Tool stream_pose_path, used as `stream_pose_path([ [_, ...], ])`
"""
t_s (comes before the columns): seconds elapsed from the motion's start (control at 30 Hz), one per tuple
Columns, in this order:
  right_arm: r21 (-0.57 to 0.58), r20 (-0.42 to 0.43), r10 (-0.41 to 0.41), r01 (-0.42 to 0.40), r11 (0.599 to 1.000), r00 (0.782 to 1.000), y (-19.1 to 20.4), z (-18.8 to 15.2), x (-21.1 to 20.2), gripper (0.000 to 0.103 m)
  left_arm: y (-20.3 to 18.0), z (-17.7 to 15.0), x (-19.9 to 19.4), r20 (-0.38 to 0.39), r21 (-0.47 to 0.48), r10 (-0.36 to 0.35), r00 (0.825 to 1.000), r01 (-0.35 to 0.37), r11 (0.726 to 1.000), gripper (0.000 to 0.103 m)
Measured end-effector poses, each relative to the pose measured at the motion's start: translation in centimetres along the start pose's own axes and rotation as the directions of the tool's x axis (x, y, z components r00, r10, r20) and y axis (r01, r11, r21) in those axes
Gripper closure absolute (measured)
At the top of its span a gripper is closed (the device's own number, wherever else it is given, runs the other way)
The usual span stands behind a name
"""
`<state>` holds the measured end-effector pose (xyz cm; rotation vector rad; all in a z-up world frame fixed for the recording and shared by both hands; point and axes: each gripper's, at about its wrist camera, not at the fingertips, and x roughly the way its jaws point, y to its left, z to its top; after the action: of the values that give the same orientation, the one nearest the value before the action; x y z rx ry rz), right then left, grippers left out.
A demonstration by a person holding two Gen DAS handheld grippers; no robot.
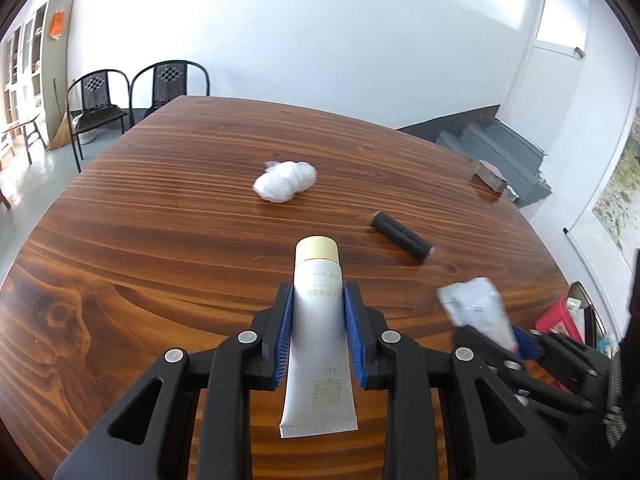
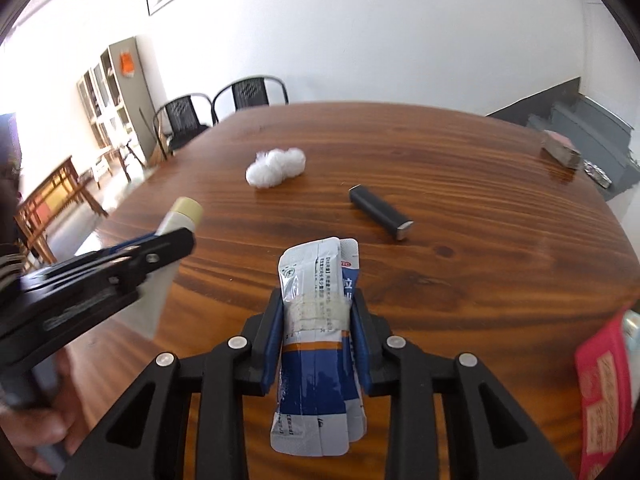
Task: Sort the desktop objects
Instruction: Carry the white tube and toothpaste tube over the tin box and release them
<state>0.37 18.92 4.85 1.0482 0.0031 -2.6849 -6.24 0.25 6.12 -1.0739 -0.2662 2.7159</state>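
Observation:
My left gripper (image 1: 319, 300) is shut on a white tube with a cream cap (image 1: 316, 320), held above the wooden table (image 1: 160, 208). My right gripper (image 2: 318, 304) is shut on a bundle of blue-and-white sachets (image 2: 316, 328) bound with tape, its blue pads pressing both sides. From the right wrist view, the left gripper (image 2: 176, 236) with its tube (image 2: 185, 210) hangs at the left. The sachets (image 1: 476, 308) show at the right of the left wrist view. A white crumpled wad (image 1: 285, 181) and a black oblong block (image 1: 402, 236) lie on the table ahead.
A small brown block (image 1: 490, 176) sits at the table's far right edge. A red-and-pink box (image 2: 604, 392) stands at the near right. Two black chairs (image 1: 132, 92) stand beyond the far left edge. A hand (image 2: 40, 428) holds the left gripper's handle.

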Motion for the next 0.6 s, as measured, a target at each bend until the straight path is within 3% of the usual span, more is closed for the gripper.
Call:
stream_pose_path([
  [0.37,0.139,0.138,-0.125,0.106,0.985,0.983,-6.7,-4.5,-10.0,0.069,-5.6,-1.7,-1.8,0.001,0.061,-0.103,0.995,0.103,0.993,0.076],
  [0.6,0.256,0.199,-0.293,0.239,0.937,0.935,-12.3,-7.1,-16.9,0.069,-11.3,-2.9,-3.5,0.000,0.140,-0.186,0.983,0.184,0.973,0.076],
])
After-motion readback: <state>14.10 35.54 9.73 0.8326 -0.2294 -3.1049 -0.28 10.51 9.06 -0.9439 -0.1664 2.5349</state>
